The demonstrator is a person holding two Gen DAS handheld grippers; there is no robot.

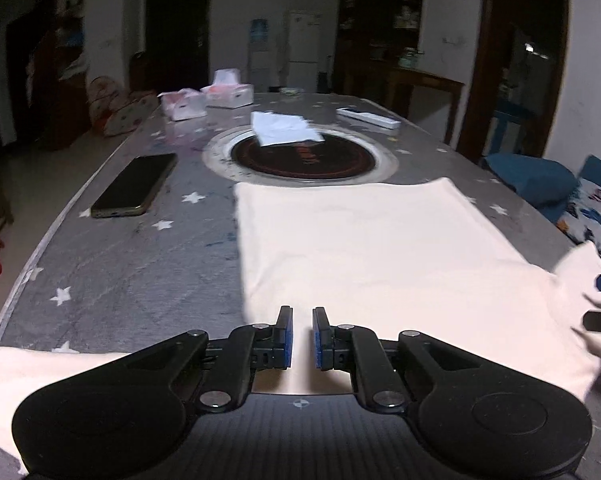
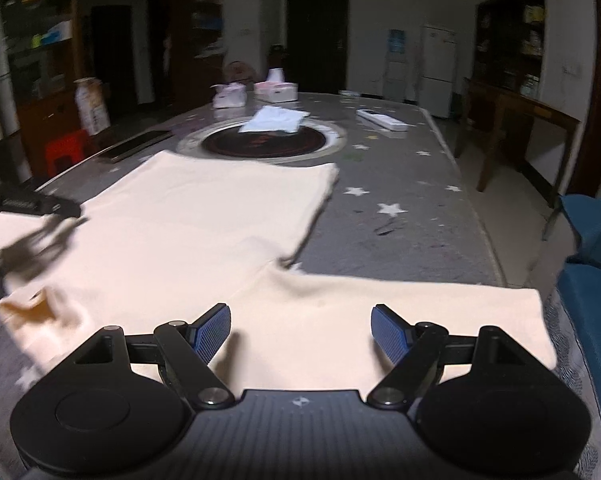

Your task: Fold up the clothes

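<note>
A cream T-shirt (image 1: 372, 248) lies flat on the grey star-print table (image 1: 112, 272), body stretching away, sleeves to either side at the near edge. My left gripper (image 1: 302, 316) hovers over the shirt's near part, its jaws nearly closed with a narrow gap and no cloth between them. The shirt also shows in the right wrist view (image 2: 204, 232). My right gripper (image 2: 300, 316) is wide open above the right sleeve (image 2: 420, 312), holding nothing. The left gripper (image 2: 64, 208) appears blurred at the left edge of the right wrist view.
A black phone (image 1: 134, 184) lies left of the shirt. A round black hotplate (image 1: 300, 156) with a white cloth (image 1: 284, 128) on it sits mid-table. Tissue boxes (image 1: 228, 94) and a white remote (image 1: 368, 118) lie farther back. Blue cushions (image 2: 592, 264) are at the right.
</note>
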